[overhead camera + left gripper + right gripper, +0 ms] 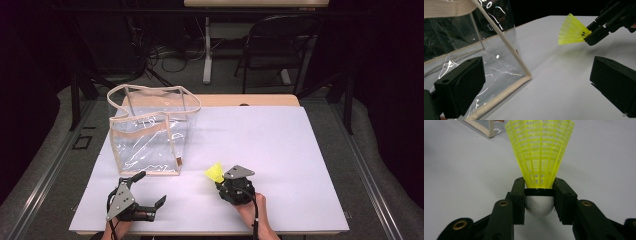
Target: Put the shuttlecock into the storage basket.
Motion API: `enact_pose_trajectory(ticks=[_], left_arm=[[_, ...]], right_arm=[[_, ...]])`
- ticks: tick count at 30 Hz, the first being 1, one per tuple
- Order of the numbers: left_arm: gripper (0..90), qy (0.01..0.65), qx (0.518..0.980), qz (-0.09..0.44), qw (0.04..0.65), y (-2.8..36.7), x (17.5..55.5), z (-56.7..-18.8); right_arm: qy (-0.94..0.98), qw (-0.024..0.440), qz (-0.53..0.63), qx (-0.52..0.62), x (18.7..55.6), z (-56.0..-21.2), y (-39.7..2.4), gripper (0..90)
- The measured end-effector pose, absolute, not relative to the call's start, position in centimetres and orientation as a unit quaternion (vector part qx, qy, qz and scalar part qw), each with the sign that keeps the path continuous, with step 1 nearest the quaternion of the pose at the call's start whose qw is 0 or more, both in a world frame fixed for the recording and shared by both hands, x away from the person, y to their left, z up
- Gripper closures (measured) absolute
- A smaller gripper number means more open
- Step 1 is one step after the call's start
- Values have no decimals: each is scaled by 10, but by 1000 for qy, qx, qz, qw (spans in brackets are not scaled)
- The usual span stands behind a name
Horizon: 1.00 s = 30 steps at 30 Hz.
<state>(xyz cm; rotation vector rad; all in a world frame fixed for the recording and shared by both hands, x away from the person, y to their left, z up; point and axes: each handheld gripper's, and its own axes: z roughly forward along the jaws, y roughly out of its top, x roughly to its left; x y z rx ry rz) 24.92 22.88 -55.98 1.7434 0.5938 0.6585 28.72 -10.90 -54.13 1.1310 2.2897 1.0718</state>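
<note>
A yellow plastic shuttlecock (540, 150) with a silver-white round head is clamped at its head between the jaws of my right gripper (539, 195). In the high view the right gripper (220, 181) sits near the table's front, the shuttlecock (215, 172) pointing up-left toward a clear plastic bag (150, 132) with beige trim. From the left gripper view the shuttlecock (572, 30) hangs above the white mat. My left gripper (150, 191) rests at the front left, jaws wide apart with nothing between them, just before the bag's corner (525, 75).
A white mat (260, 150) covers the wooden table (250, 100). The upright bag stands at the mat's left back with its mouth open upward. A dark chair (280, 45) and a table leg with cables stand beyond the far edge.
</note>
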Motion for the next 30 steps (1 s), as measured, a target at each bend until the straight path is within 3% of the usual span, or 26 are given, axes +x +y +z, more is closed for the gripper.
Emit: enact_pose_trajectory(ticks=[30], left_arm=[[0,253,738,282,559,230,250,-560]], right_arm=[[826,199,389,357,303,-530,-128,643]])
